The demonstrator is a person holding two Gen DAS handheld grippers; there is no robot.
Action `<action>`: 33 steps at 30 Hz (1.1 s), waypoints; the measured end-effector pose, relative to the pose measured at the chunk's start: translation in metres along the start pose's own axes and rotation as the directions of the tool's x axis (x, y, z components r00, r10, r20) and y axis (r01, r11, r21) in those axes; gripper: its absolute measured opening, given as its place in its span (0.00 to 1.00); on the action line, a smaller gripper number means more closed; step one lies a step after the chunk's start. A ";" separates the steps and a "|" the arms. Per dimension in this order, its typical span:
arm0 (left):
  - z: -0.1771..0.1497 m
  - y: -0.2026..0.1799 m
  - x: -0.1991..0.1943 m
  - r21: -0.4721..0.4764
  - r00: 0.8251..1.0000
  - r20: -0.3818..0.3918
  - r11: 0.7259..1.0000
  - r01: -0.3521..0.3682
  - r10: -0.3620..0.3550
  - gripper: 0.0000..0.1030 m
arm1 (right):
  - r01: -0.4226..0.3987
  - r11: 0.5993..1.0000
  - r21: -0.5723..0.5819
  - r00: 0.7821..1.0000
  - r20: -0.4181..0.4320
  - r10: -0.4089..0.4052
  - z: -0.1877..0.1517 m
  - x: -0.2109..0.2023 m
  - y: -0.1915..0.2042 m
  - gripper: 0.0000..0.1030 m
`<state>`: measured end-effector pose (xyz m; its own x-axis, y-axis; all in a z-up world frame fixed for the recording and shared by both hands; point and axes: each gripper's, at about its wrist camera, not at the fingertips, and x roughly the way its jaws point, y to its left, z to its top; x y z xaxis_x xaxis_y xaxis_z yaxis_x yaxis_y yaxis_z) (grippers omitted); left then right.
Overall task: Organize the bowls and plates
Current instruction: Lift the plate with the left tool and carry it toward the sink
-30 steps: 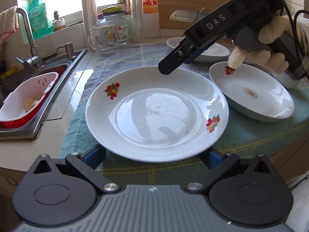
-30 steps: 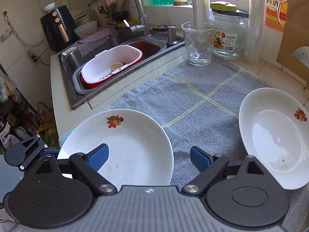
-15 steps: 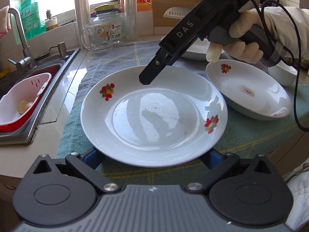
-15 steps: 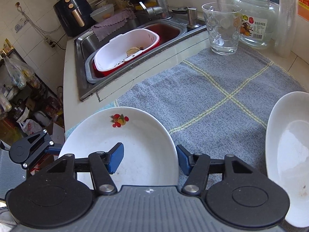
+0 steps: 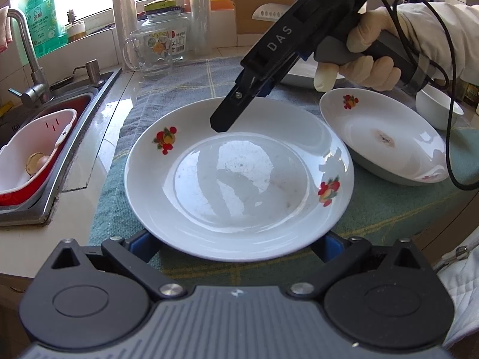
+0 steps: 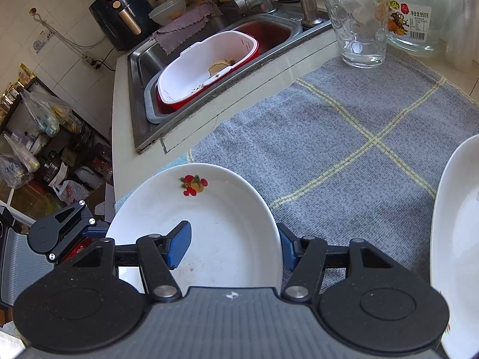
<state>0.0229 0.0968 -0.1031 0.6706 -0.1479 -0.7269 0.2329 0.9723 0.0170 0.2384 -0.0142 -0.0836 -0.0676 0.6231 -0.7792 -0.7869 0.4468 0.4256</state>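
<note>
A large white plate (image 5: pixel 239 179) with fruit decals lies on the checked cloth. In the right wrist view the same plate (image 6: pixel 209 224) has its rim between the narrowed jaws of my right gripper (image 6: pixel 233 245): one blue pad rests inside the plate, the other against the outside of the rim. Seen from the left wrist, the right gripper (image 5: pixel 239 107) slants down onto the plate's far rim in a gloved hand. My left gripper (image 5: pixel 235 248) stands wide open at the near rim, which covers its pad tips. A second white plate (image 5: pixel 383 137) sits to the right.
A third plate (image 5: pixel 299 74) lies behind the right gripper, with a small white bowl (image 5: pixel 437 110) at far right. A sink (image 6: pixel 143 95) holding a red-and-white basket (image 6: pixel 206 68) is to the left. A glass mug (image 6: pixel 356 27) and jar (image 6: pixel 410 15) stand at the back.
The right gripper came down and in over the large plate's far rim, and its jaws narrowed from wide apart onto the rim. The left gripper stayed put.
</note>
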 end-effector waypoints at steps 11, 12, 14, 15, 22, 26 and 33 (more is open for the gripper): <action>0.019 0.014 0.001 0.027 1.000 0.004 1.000 0.000 0.000 0.99 | -0.001 1.000 0.004 0.999 0.049 0.001 0.015 -0.012 -0.002 0.65; 0.021 0.016 0.002 0.029 1.000 0.005 1.000 0.001 -0.001 0.99 | 0.003 1.000 0.003 0.999 0.054 -0.003 0.018 -0.013 -0.004 0.65; 0.027 0.021 0.005 0.038 1.000 0.009 0.999 0.005 -0.005 0.99 | 0.008 1.000 0.008 0.998 0.066 -0.008 0.023 -0.015 -0.007 0.65; 0.030 0.023 0.007 0.044 1.000 0.011 0.999 0.006 -0.007 0.99 | 0.011 1.000 0.010 0.997 0.071 -0.012 0.025 -0.016 -0.009 0.65; 0.051 0.042 0.024 0.084 0.999 0.022 0.996 0.026 -0.028 0.98 | 0.041 0.999 0.029 0.993 0.105 -0.044 0.043 -0.020 -0.026 0.65; 0.061 0.052 0.034 0.104 0.999 0.027 0.994 0.040 -0.043 0.99 | 0.061 0.997 0.044 0.990 0.122 -0.066 0.052 -0.021 -0.036 0.65; 0.071 0.066 0.052 0.129 0.997 0.031 0.989 0.067 -0.071 0.99 | 0.089 0.993 0.073 0.986 0.132 -0.098 0.064 -0.018 -0.051 0.65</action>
<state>0.1231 0.1403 -0.0907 0.6736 -0.2221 -0.7049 0.3657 0.9290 0.0567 0.3188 -0.0072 -0.0623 0.0920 0.6556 -0.7494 -0.7432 0.5461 0.3865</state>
